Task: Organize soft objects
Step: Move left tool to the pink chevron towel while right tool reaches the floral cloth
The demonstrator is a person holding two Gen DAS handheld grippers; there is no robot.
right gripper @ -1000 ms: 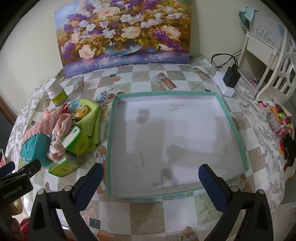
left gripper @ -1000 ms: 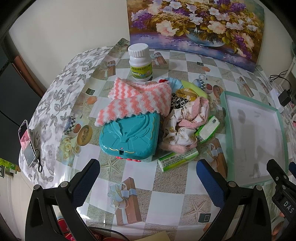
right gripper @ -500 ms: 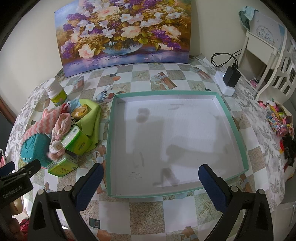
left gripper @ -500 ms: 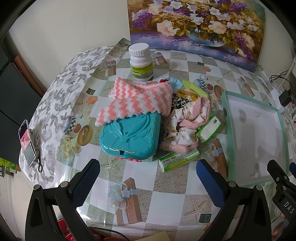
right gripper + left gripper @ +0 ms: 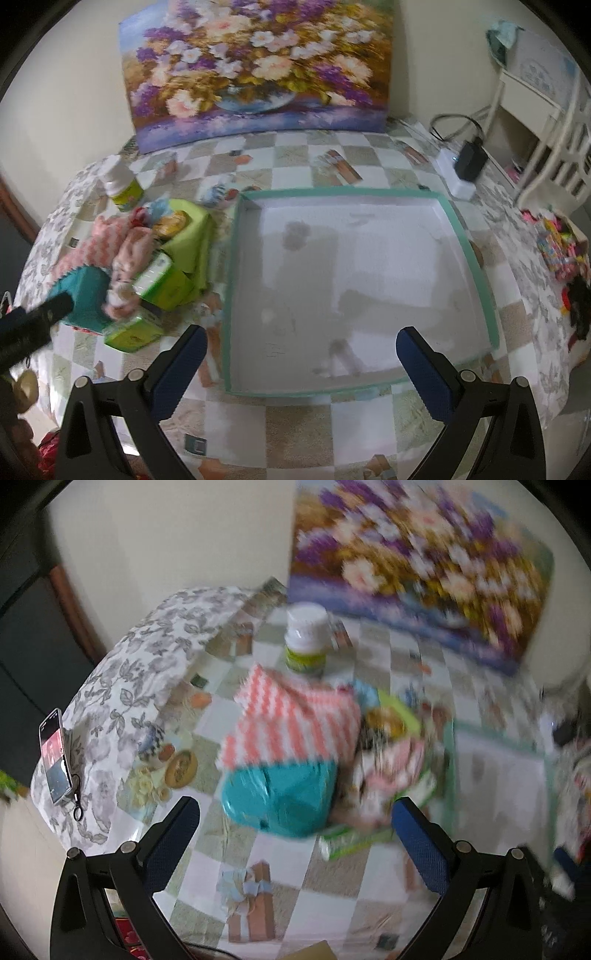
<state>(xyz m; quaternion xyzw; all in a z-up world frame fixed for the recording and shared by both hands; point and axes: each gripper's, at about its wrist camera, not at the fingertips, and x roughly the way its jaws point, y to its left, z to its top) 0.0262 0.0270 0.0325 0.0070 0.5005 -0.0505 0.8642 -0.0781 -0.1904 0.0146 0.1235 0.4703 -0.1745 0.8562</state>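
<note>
1. I take the teal case (image 5: pixel 280 797) as my landmark. The pink-and-white knitted cloth (image 5: pixel 295 720) lies draped over its far edge, and a white bottle (image 5: pixel 306 642) stands just beyond that.
2. My left gripper (image 5: pixel 295 834) hovers on the near side of the case, spread wide and carrying nothing. This view is smeared, so I slow down before committing.
3. I judge the knitted cloth the best first pick: I come in over the case and pinch a raised fold, not the hard lid.
4. Right of the case sit crumpled pink fabric (image 5: pixel 129 254) and green tissue packs (image 5: pixel 162 277).
5. Farther right lies the teal-rimmed tray (image 5: pixel 476 266), with nothing in it.
6. My right gripper (image 5: pixel 301 356) waits over the tray's near edge, wide apart and holding nothing.
</note>
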